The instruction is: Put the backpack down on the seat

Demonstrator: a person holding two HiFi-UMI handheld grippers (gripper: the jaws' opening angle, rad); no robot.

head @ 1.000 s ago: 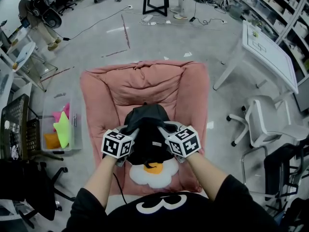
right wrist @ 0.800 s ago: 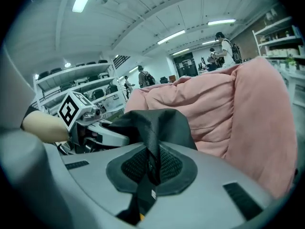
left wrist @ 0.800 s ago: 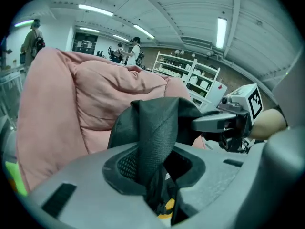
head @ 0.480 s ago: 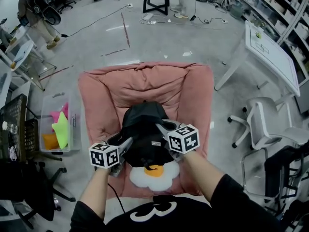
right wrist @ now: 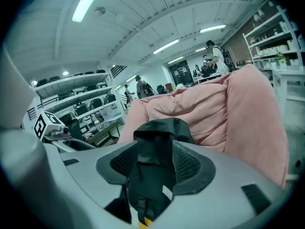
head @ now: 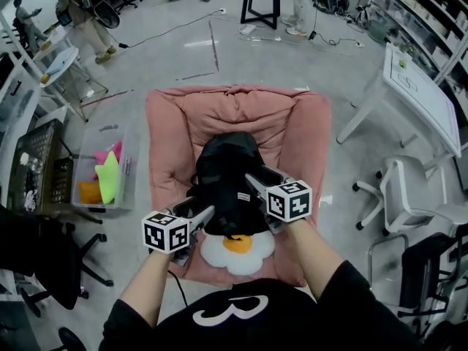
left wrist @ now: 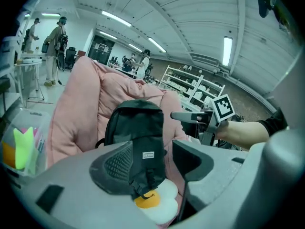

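On the floor, a clear bin holds pink, green and orange items; a white chair sits near a white counter.

The pink padded seat stands on the grey floor. On it a black backpack leans against the backrest, with a fried-egg cushion at its foot.

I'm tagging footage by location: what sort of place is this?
Probably a lab or workshop-style office: open shelving racks line the wall, a wheeled office chair stands nearby, and cables trail across the floor.
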